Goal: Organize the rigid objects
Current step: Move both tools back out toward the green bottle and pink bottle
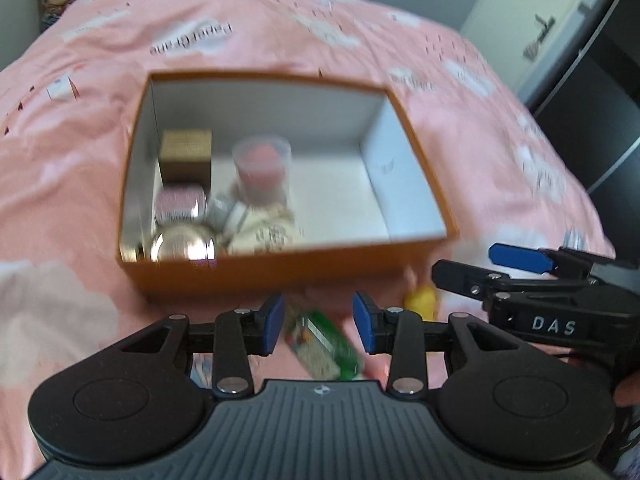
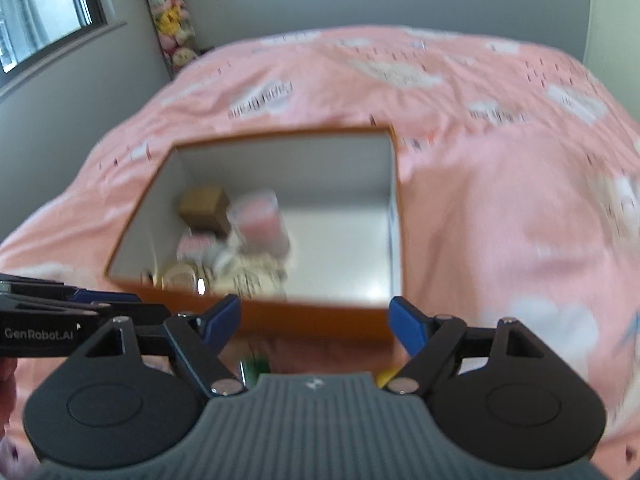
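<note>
An orange box (image 1: pixel 260 276) with a white inside sits on the pink bedspread (image 1: pixel 500 168). Its left half holds a brown cube (image 1: pixel 186 156), a clear cup with pink contents (image 1: pixel 262 168), a pink-lidded tin (image 1: pixel 178 206), a shiny round tin (image 1: pixel 182 246) and a cream printed pouch (image 1: pixel 264 236). My left gripper (image 1: pixel 319 322) hangs open in front of the box's near wall. A blurred green packet (image 1: pixel 326 344) lies on the bed below its jaws, apart from the pads. A yellow object (image 1: pixel 420 300) lies to its right. My right gripper (image 2: pixel 314 322) is wide open and empty, before the same wall (image 2: pixel 320 320).
Stuffed toys (image 2: pixel 172 20) are stacked in the room's corner beyond the bed, beside a window (image 2: pixel 40 8). A white door (image 1: pixel 540 20) and dark furniture (image 1: pixel 592 112) stand to the right of the bed. The right gripper (image 1: pixel 466 262) shows close beside the left one.
</note>
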Tool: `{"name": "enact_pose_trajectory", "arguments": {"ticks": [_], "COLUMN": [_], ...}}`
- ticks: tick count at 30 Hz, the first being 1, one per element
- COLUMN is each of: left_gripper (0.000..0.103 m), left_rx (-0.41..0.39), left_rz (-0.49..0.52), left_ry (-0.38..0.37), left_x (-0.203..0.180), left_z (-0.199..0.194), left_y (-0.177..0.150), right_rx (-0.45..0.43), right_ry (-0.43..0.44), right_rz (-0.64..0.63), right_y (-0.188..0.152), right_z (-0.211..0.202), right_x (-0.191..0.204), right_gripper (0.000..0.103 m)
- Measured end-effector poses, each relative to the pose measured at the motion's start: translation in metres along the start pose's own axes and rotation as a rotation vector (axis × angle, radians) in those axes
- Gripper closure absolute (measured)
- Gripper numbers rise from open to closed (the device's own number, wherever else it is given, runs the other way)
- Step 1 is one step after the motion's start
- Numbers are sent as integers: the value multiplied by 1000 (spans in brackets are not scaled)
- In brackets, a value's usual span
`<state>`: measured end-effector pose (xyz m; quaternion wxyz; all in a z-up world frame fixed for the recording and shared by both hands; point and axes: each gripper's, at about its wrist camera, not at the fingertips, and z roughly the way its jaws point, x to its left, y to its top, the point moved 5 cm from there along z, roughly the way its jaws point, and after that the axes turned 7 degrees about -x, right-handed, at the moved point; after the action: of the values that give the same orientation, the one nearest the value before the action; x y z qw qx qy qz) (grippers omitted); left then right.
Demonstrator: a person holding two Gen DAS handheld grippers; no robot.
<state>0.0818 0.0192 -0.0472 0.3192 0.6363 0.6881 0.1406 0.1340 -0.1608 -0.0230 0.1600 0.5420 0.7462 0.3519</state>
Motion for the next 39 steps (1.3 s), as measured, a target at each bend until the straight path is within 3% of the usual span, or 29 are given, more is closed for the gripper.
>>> {"name": "enact_pose_trajectory", "arguments": {"ticks": [10,18,27,32,39], "left_gripper": [59,59,60,60,60], "left_rx": [121,225,434,470,485], "left_rz": [39,81,124,155,137], "left_ry": [36,30,-38,-28,-29], "left_x": [-11,-23,-39,-43,-45], "left_z": [7,22,49,52,47], "left_y": [-49,-75,-114,-126,-143], "right_rx": [151,211,296,351,355], "right_ry": [-76,-105,-89,-92,-95], "right_rz": [3,21,5,-90,-121], "right_y": [-64,-95,-123,-142,-144], "right_z": [-13,-19,-11,-6,-8], "right_x": [-15,-23,-23,-16,-13], "right_gripper": [23,23,22,18,18]}}
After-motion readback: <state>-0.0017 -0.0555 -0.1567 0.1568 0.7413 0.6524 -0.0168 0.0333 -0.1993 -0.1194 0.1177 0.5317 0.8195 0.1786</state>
